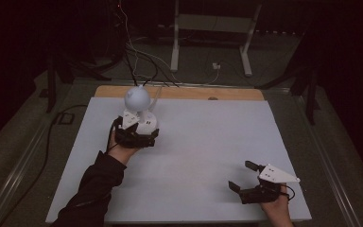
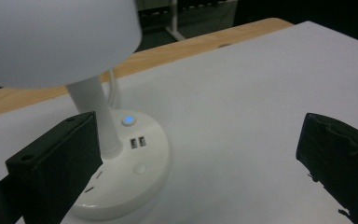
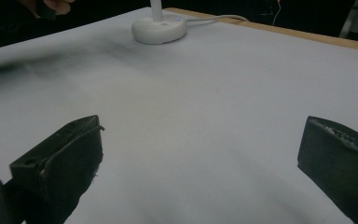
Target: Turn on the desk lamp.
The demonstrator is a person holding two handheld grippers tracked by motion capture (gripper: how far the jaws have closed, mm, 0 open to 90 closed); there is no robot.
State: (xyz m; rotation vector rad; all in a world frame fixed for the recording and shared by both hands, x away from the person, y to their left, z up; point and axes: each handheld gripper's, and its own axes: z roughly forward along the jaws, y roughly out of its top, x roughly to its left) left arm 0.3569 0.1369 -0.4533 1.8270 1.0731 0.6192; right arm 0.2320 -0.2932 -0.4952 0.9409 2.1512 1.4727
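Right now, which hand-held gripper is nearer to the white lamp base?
Left. The left hand-held gripper is right at the lamp base, jaws open, one jaw beside the stem. The right hand-held gripper sits far across the table, jaws open.

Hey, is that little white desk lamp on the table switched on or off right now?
Cannot tell for sure. The button on the lamp base glows blue, so it has power, but the shade shows no evident glow.
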